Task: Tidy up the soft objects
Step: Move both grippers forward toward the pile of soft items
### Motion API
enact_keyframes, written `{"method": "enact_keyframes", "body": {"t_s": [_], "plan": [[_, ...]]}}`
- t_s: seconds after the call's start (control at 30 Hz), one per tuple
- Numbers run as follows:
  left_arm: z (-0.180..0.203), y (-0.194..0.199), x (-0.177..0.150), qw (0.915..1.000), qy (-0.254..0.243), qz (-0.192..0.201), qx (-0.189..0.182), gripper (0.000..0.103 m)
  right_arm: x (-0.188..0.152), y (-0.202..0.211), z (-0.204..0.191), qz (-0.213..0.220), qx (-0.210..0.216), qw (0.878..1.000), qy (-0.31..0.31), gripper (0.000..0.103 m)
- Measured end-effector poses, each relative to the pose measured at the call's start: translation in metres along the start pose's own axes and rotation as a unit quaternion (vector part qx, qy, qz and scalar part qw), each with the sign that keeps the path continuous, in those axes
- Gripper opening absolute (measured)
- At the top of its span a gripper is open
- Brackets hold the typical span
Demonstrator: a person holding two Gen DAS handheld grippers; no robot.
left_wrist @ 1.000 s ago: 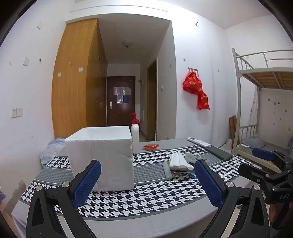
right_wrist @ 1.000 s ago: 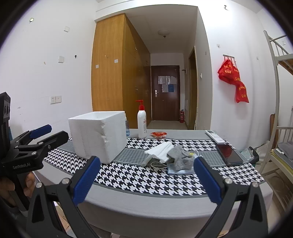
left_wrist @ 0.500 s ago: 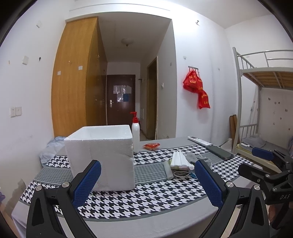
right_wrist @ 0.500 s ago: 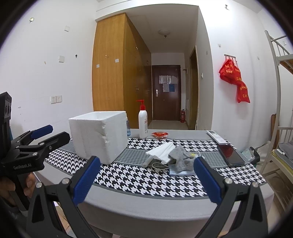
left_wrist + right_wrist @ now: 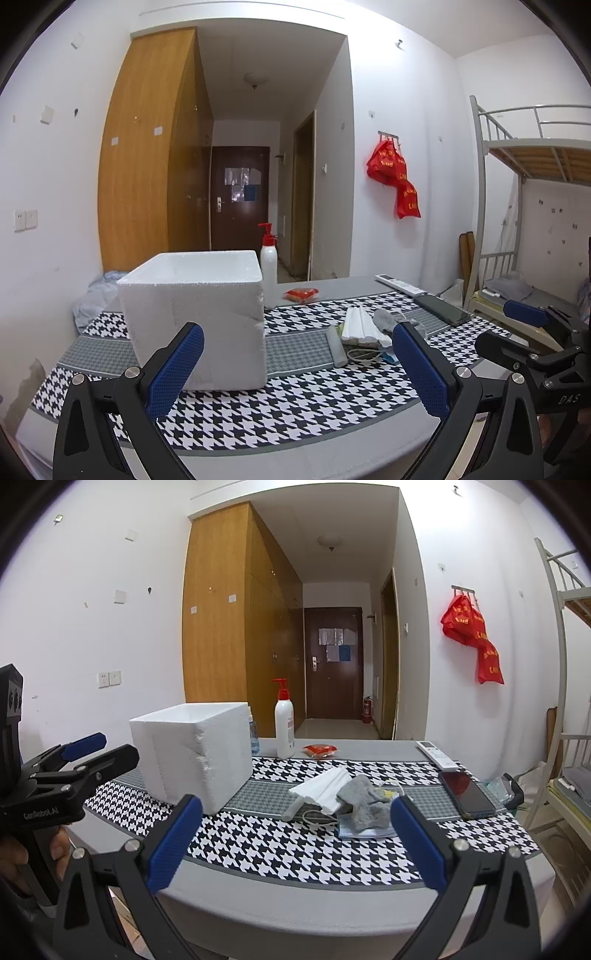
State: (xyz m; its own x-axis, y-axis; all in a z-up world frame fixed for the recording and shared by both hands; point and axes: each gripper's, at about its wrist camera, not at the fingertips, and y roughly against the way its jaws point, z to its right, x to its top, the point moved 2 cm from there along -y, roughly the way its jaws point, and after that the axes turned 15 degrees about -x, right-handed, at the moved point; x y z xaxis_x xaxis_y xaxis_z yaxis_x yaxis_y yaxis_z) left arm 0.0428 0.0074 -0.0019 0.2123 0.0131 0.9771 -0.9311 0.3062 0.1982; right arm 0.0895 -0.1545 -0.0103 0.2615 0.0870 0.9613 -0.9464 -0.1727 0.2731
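A white foam box [image 5: 195, 317] [image 5: 192, 755], open on top, stands on the houndstooth table runner [image 5: 288, 402] [image 5: 295, 849]. To its right lies a small heap: a folded white cloth [image 5: 360, 325] [image 5: 325, 784], a grey sock [image 5: 364, 803] [image 5: 384, 319], a white cable and a blue packet [image 5: 364, 832]. My left gripper [image 5: 295, 373] hangs open in front of the box, short of the table edge. My right gripper [image 5: 293, 843] is open too, facing the heap from the near edge. Both hold nothing.
A pump bottle [image 5: 268, 273] [image 5: 284, 727] and a red packet [image 5: 319, 749] stand behind the box. A remote [image 5: 436, 755] and a dark phone [image 5: 465, 794] lie at the right. A bunk bed [image 5: 532, 206] stands right of the table. A person's hand [image 5: 22, 853] holds the left gripper.
Both grippers have drifted slightly; the views shift a little, and the jaws stay open. Nothing on the table has moved.
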Motion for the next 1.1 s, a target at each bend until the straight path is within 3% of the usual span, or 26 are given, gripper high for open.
{"method": "enact_keyframes", "body": {"t_s": [1.1], "plan": [[0.017, -0.11, -0.003, 0.9916, -0.003, -0.104, -0.078, 0.102, -0.002, -0.084, 0.038, -0.077, -0.04, 0.996, -0.016, 0.103]]}}
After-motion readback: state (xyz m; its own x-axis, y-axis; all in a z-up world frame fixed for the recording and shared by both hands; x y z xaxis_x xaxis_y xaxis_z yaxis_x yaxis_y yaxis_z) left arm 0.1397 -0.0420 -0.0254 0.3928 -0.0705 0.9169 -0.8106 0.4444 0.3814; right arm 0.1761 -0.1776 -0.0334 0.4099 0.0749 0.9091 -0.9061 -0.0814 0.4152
